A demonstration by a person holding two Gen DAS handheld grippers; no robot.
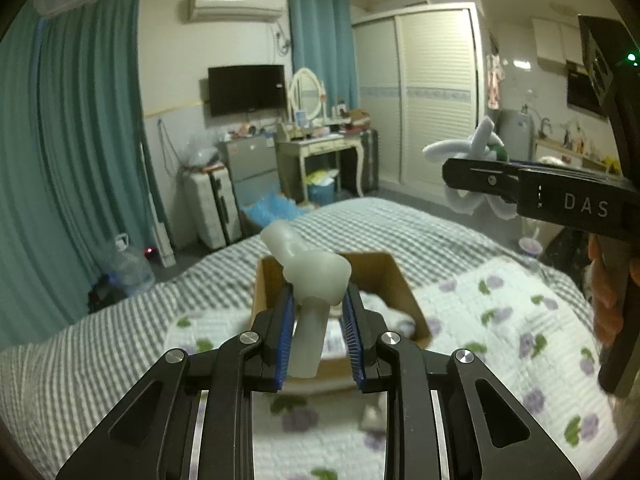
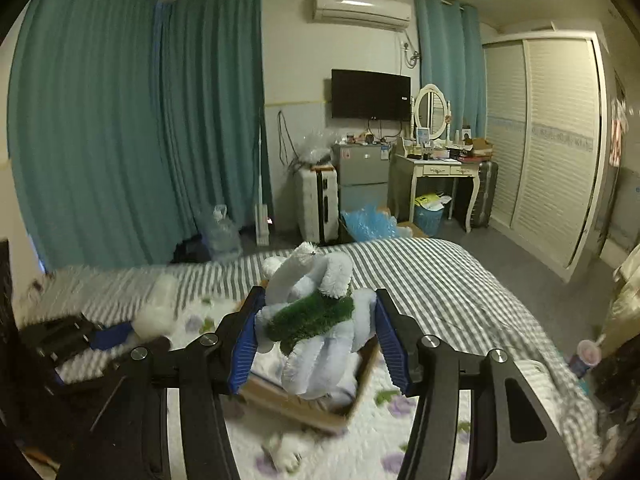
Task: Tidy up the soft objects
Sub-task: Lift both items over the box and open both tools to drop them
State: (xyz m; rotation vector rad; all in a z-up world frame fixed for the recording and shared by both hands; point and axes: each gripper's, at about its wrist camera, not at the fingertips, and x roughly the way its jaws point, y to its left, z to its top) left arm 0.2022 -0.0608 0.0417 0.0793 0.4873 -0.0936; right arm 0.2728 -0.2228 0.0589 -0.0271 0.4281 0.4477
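My left gripper [image 1: 318, 296] is shut on a translucent white soft toy [image 1: 316, 270] and holds it above an open cardboard box [image 1: 400, 280] on the bed. My right gripper [image 2: 316, 320] is shut on a white and green fuzzy twisted toy [image 2: 316, 312], held above the same box [image 2: 304, 404]. In the left wrist view the right gripper [image 1: 460, 176] and its fuzzy toy [image 1: 476, 144] appear at the upper right. In the right wrist view the left gripper [image 2: 120, 336] with the white toy [image 2: 158, 308] shows blurred at the left.
The box sits on a white flowered quilt [image 1: 500, 320] over a grey striped bedspread [image 2: 440, 276]. A small white item [image 2: 288, 452] lies on the quilt near the box. Beyond the bed are suitcases, a dressing table [image 2: 440, 168], wardrobe and curtains.
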